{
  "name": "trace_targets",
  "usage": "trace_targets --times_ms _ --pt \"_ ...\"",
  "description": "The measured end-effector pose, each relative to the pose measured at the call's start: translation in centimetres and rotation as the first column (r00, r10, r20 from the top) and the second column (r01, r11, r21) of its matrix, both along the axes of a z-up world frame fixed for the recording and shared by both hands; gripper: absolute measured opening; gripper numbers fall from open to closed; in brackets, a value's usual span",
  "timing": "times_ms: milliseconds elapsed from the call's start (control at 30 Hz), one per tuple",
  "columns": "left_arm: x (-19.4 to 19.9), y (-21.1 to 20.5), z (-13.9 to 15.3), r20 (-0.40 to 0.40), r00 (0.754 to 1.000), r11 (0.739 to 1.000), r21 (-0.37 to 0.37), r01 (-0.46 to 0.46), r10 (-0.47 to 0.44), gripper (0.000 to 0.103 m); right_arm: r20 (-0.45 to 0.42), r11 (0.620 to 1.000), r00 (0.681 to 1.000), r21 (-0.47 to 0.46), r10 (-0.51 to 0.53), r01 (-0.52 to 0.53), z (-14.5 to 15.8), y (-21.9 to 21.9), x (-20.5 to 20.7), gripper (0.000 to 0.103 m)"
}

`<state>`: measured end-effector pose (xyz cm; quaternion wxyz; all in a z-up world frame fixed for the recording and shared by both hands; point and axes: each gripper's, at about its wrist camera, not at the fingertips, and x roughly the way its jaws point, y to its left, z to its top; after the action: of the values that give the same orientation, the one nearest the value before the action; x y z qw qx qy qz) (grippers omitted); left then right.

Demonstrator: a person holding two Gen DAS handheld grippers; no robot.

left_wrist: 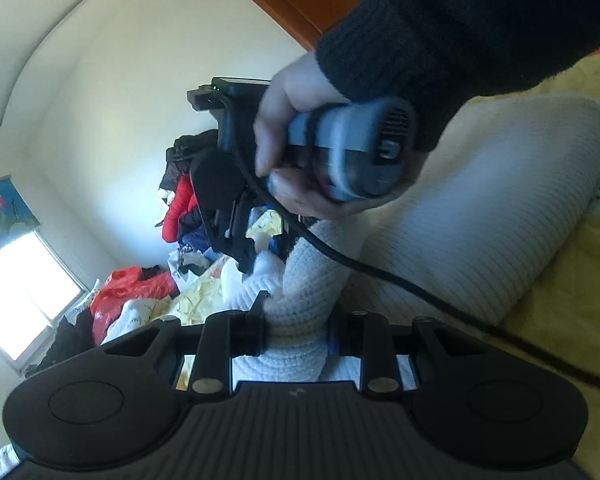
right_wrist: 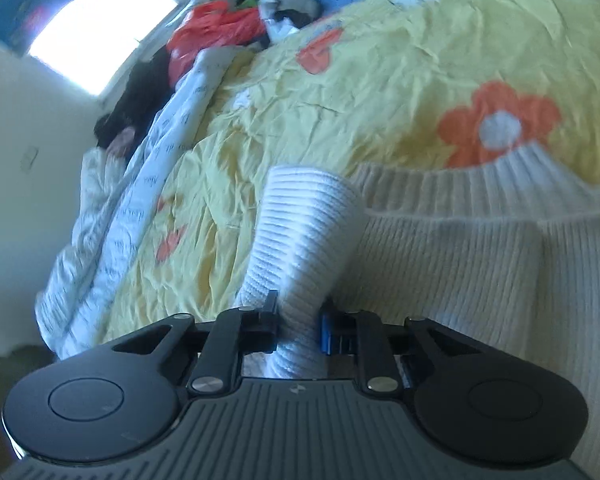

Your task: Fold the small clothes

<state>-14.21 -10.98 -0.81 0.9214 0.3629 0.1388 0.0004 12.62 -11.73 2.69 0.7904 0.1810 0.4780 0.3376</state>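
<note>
Both tongs, left (left_wrist: 296, 330) and right (right_wrist: 298, 322), are clamped on a raised fold of a white knit sweater (right_wrist: 480, 248) spread on a flowered yellow bed (right_wrist: 380, 92). Mid-fold, the lifted edge apparently must next be carried across the sweater's body.

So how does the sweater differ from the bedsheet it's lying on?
The sweater is off-white ribbed knit; the bedsheet is thin yellow cloth with orange flowers. The sweater is partly lifted, a fold of it pinched by both the left gripper and right gripper; the bedsheet lies spread and creased. Both are soft fabric.
</note>
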Motion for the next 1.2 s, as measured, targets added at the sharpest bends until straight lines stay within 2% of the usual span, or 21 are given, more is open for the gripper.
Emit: trace_targets --times_ms 100,200,333,400,467,567,600,667,700,767,800,867,900,967,1033,1067,1100,1167,1200 --pt "-0.3 -0.9 1.7 0.032 0.999 1.000 -0.013 0.025 -0.025 0.026 0.064 0.999 0.997 -0.017 0.046 -0.045 2.1 -1.6 -0.1 0.017" --pt "-1.0 -2.9 4.2 0.084 0.992 0.994 -0.048 0.098 -0.094 0.026 0.158 0.995 0.984 -0.053 0.087 -0.079 5.9 -4.5 -0.9 0.017" --pt "-2.0 -7.2 5.4 0.121 0.965 0.969 -0.045 0.241 -0.234 0.026 0.253 0.986 0.961 -0.153 0.111 -0.074 10.0 -9.5 -2.3 0.017" --pt "-2.4 -9.8 4.7 0.120 0.946 0.952 -0.018 0.304 -0.300 0.026 0.267 0.980 0.958 -0.193 0.106 -0.054 10.4 -12.0 -2.8 0.017" --pt "-2.3 -12.3 2.7 0.083 0.931 0.935 0.036 0.353 -0.354 0.026 0.256 0.976 0.964 -0.216 0.067 -0.011 9.4 -15.1 -3.2 0.017" --pt "-2.6 -15.2 -1.4 -0.003 0.911 0.902 0.143 0.408 -0.411 0.026 0.155 0.966 0.987 -0.248 -0.039 0.077 4.6 -19.6 -3.0 0.017" --pt "-2.9 -15.5 -2.4 -0.008 0.908 0.894 0.170 0.415 -0.420 0.026 0.131 0.966 0.989 -0.239 -0.070 0.100 3.3 -20.6 -3.1 0.017" --pt "-3.5 -15.5 -3.3 0.029 0.905 0.885 0.222 0.408 -0.424 0.029 0.114 0.981 0.984 -0.126 -0.133 0.148 1.7 -22.7 -4.0 0.017" --pt "-3.7 -15.2 -3.1 0.029 0.901 0.883 0.215 0.417 -0.433 0.031 0.111 0.984 0.982 -0.083 -0.151 0.161 1.5 -23.3 -4.4 0.017" --pt "-3.7 -13.2 -1.8 0.015 0.889 0.879 0.159 0.450 -0.458 0.032 0.124 0.985 0.980 -0.053 -0.156 0.164 1.5 -23.3 -4.9 0.017" --pt "-4.7 -12.6 -1.5 0.018 0.882 0.875 0.140 0.463 -0.470 0.036 0.123 0.986 0.980 -0.046 -0.155 0.161 1.5 -23.3 -4.9 0.017" --pt "-5.7 -10.3 -0.6 0.034 0.864 0.860 0.123 0.495 -0.502 0.059 0.125 0.987 0.980 -0.029 -0.153 0.158 1.8 -23.0 -4.9 0.017" --pt "-6.4 -8.8 -0.2 0.061 0.853 0.852 0.125 0.508 -0.518 0.079 0.137 0.988 0.980 -0.019 -0.147 0.151 2.1 -22.8 -4.9 0.017" --pt "-7.9 -6.0 0.1 0.138 0.836 0.845 0.153 0.512 -0.531 0.087 0.173 0.990 0.975 0.017 -0.139 0.138 3.8 -22.7 -5.4 0.017" --pt "-8.2 -3.7 0.4 0.145 0.845 0.855 0.167 0.491 -0.514 0.087 0.219 0.994 0.970 0.014 -0.107 0.107 5.4 -22.7 -6.0 0.016" --pt "-7.9 -2.8 0.4 0.136 0.861 0.868 0.162 0.469 -0.491 0.087 0.244 0.995 0.965 -0.015 -0.092 0.099 5.7 -22.9 -6.3 0.015" --pt "-7.5 -1.9 0.4 0.131 0.878 0.884 0.153 0.441 -0.460 0.087 0.249 0.993 0.965 -0.068 -0.080 0.100 5.2 -23.0 -6.2 0.015" --pt "-6.8 -1.0 0.1 0.118 0.907 0.912 0.136 0.388 -0.404 0.087 0.169 0.981 0.981 -0.156 -0.092 0.119 2.3 -23.4 -5.1 0.014" --pt "-6.6 -0.6 0.2 0.114 0.917 0.921 0.135 0.366 -0.381 0.087 0.157 0.980 0.983 -0.153 -0.099 0.123 1.3 -23.5 -5.1 0.014"
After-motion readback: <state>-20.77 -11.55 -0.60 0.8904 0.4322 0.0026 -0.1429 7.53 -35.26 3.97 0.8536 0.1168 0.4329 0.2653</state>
